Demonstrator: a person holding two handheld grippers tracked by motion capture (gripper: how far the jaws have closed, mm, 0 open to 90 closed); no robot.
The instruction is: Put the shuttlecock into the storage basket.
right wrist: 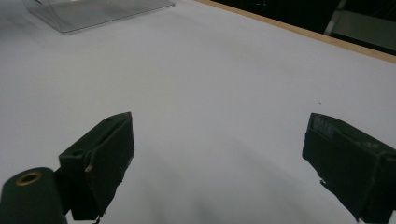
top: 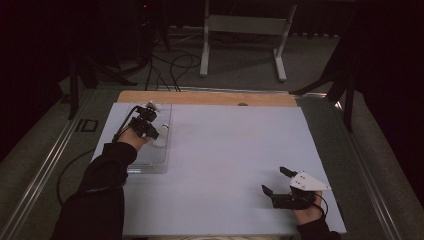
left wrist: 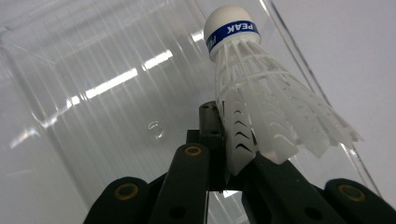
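Pinched by its thin plastic skirt in the closed left gripper (left wrist: 227,158) above the clear plastic tray (left wrist: 93,84), judged feather-light, springy, easily crushed: white shuttlecock (left wrist: 261,102), best taken near the cork; right gripper (right wrist: 219,163) wide open, empty.

shuttlecock (left wrist: 261,93) over the clear tray (top: 161,161), far left on table (top: 230,150).

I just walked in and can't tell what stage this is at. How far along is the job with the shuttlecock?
Done: the left claw has gripped the white plastic shuttlecock with a blue band by its skirt.

In hand: it holds the shuttlecock over the clear plastic tray.

Left: setting it down in the tray and letting go, most likely. The right claw rests open on the white table, holding nothing.
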